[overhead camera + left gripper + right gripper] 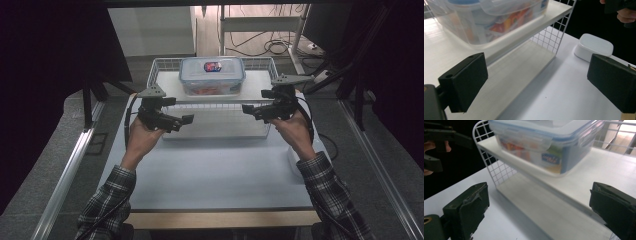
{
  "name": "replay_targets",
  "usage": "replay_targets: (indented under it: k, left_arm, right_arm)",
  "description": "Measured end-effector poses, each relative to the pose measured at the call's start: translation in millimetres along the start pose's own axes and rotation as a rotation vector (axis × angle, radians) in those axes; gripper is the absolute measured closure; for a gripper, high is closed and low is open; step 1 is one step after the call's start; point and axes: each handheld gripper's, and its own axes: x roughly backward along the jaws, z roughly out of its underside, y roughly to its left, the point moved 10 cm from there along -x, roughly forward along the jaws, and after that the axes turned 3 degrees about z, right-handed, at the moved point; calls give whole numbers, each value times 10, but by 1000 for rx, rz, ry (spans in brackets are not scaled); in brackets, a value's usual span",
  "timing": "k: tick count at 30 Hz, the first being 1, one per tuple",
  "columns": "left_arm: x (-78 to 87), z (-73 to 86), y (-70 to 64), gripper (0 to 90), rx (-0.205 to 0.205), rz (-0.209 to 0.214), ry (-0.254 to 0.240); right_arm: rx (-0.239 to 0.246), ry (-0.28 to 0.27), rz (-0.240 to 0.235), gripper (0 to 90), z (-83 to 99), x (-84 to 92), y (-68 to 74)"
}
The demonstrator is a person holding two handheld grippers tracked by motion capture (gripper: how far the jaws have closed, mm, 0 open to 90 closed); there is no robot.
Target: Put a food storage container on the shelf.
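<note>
A clear plastic food box (212,75) with a blue-edged lid stands on the top shelf of a white wire rack (159,66) at the back of the table. My left gripper (184,120) hovers at the rack's left front corner, my right gripper (248,109) at its right front corner. Both point inward and stand open, with nothing between the jaws. In the left gripper view the box (489,17) is up close above the open left gripper (536,80). In the right gripper view the box (544,142) sits beyond the open right gripper (539,210).
The rack has a lower white board (524,67) under the top shelf, with wire grid side walls. A small white rounded box (594,46) lies on the white table (215,170) to the right of the rack. Dark curtains flank the table.
</note>
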Motion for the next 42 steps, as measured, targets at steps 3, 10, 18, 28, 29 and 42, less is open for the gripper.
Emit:
replay_targets:
  k: [3, 10, 18, 28, 29, 42]
  left_arm:
    - [7, 58, -62, 29, -15, 2, 0]
    - [8, 201, -216, 10, -11, 25, -2]
    - [-55, 415, -359, 0, -25, 25, 5]
    - [-27, 617, -552, 0, -60, 23, 23]
    - [-18, 635, -566, 0, -63, 23, 22]
    - [81, 965, -657, 6, -61, -27, 15]
  right_arm:
    - [23, 15, -8, 12, 90, 39, 56]
    - [48, 22, -24, 5, 262, 142, 166]
    - [102, 28, -49, 0, 473, 237, 282]
    - [94, 39, -58, 0, 764, 333, 356]
    - [87, 39, -61, 0, 785, 340, 359]
    - [83, 33, -54, 6, 1120, 419, 375]
